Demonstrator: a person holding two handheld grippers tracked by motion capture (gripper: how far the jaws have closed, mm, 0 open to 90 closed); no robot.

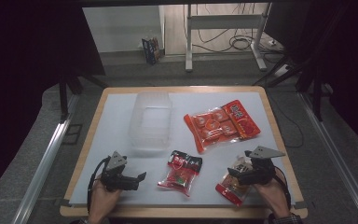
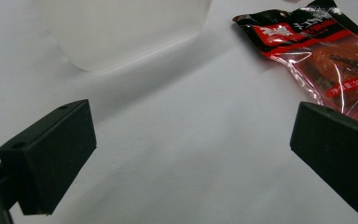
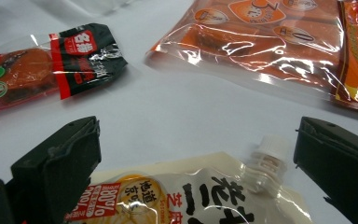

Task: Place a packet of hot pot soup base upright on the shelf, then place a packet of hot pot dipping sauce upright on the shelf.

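Note:
My left gripper [image 1: 137,181] rests low on the white mat [image 1: 121,140] at the front left. It is open, and in the left gripper view [image 2: 191,140] only bare mat lies between its jaws. A small red-and-black snack packet [image 1: 181,171] [image 2: 321,56] lies just to its right, partly behind one jaw. My right gripper [image 1: 235,174] [image 3: 200,149] is open at the front right, its jaws on either side of the top of a spouted pouch [image 1: 234,184] [image 3: 182,196]. The pouch's white cap [image 3: 271,151] sits near one jaw. The pouch lies flat, not gripped.
A clear plastic container [image 1: 150,119] [image 2: 121,32] stands open at the middle left of the mat. A large orange multi-pack of snacks [image 1: 221,123] [image 3: 270,46] lies at the back right. The wooden table edge [image 1: 182,211] runs close in front of both hands.

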